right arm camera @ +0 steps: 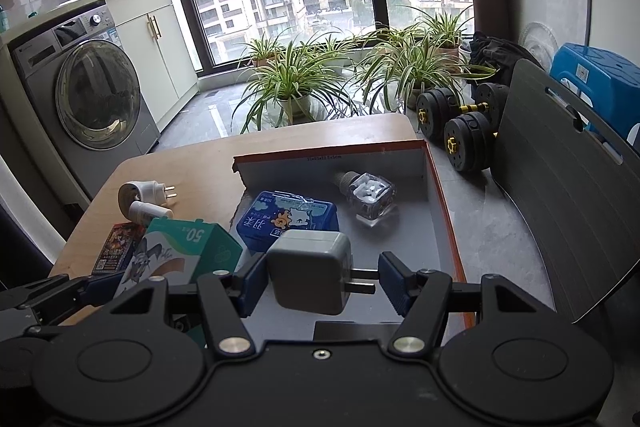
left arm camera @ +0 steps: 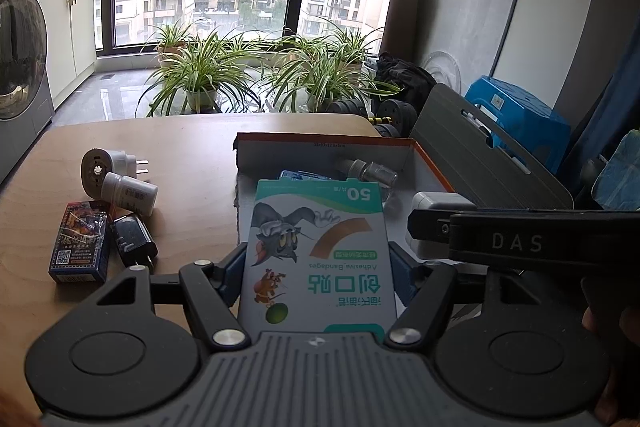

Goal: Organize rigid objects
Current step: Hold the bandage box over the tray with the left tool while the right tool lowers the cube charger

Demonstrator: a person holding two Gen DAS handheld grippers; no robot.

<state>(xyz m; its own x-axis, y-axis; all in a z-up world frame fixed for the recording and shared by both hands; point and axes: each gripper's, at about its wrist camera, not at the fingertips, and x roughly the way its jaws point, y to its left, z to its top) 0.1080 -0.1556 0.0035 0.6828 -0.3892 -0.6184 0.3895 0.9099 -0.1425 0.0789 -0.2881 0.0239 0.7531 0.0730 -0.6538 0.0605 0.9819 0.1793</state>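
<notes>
My left gripper (left arm camera: pixel 320 267) is shut on a white-and-green adhesive bandage box (left arm camera: pixel 318 251), held at the near edge of an orange-rimmed cardboard box (left arm camera: pixel 428 155). The bandage box also shows in the right wrist view (right arm camera: pixel 172 259). My right gripper (right arm camera: pixel 322 279) holds a grey wall charger (right arm camera: pixel 308 273) above the cardboard box (right arm camera: pixel 440 195); the left pad touches its body and the right pad meets its prongs. Inside the cardboard box lie a blue tissue pack (right arm camera: pixel 286 221) and a clear glass bottle (right arm camera: pixel 366 197).
On the wooden table (left arm camera: pixel 180 155) to the left lie a white plug adapter (left arm camera: pixel 108 167), a white pill bottle (left arm camera: pixel 128 195), a dark card box (left arm camera: pixel 80 243) and a black charger (left arm camera: pixel 134 241). Dumbbells (right arm camera: pixel 460 131), a grey board (right arm camera: pixel 560 187) and potted plants (right arm camera: pixel 288 87) stand beyond.
</notes>
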